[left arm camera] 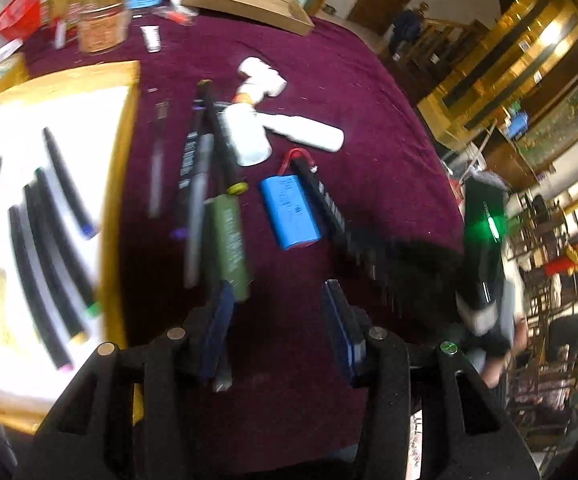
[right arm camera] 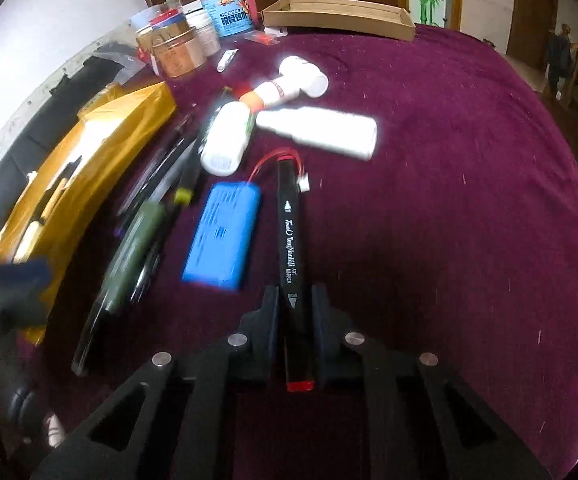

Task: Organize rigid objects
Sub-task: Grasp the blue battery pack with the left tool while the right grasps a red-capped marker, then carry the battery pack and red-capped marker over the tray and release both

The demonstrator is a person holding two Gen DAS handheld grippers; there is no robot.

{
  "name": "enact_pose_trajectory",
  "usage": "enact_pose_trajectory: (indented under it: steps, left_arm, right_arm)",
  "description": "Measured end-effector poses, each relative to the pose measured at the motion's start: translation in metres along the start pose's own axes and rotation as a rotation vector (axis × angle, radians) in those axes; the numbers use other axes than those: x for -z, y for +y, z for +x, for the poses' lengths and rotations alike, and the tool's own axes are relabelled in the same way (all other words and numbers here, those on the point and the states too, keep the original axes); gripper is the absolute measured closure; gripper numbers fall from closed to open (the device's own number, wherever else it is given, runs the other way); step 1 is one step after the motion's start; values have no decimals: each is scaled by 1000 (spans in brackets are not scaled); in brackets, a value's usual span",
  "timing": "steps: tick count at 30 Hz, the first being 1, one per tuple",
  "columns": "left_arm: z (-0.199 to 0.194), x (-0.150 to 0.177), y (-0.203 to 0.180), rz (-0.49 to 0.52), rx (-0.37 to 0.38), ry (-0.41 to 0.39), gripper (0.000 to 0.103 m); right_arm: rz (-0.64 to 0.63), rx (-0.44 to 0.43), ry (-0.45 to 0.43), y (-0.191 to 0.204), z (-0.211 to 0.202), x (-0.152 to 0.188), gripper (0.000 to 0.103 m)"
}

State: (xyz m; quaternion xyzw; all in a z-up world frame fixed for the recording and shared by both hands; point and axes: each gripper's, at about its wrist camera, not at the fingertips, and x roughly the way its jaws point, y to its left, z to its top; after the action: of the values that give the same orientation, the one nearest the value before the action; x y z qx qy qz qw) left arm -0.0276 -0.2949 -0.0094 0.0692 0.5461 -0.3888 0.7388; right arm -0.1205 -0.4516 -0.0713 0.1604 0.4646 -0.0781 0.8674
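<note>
Right gripper (right arm camera: pixel 295 300) clamped on a black art marker with red end cap (right arm camera: pixel 289 240), just beside the blue rectangular battery pack (right arm camera: pixel 223 236) on the maroon tablecloth (right arm camera: pixel 449 200), left gripper (left arm camera: pixel 277 312) spread wide, holding nothing, near a green cylindrical pen (left arm camera: pixel 231 240)

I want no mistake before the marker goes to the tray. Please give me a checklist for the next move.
1. Right gripper shut on the black marker: ok.
2. Marker lifted off the cloth: cannot tell.
3. Blue battery apart from the marker: ok.
4. Left gripper open and holding nothing: ok.
5. Free white space in the tray beside the other markers: ok.
</note>
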Motion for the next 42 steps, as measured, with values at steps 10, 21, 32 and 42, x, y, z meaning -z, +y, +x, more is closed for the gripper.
enact_pose_trajectory:
  steps: [10, 21, 32, 42]
  left_arm:
    - [74, -51, -33, 82, -155, 85, 60]
    - [93, -31, -43, 141, -283, 69, 68]
    - [69, 4, -29, 189, -235, 63, 68]
    - [29, 21, -4, 41, 51, 51, 69]
  right_arm:
    - [224, -16, -29, -22, -30, 37, 90]
    - [185, 95, -105, -3, -26, 34, 79]
    - [131, 202, -92, 12, -19, 31, 84]
    - [336, -67, -118, -7, -39, 48, 90]
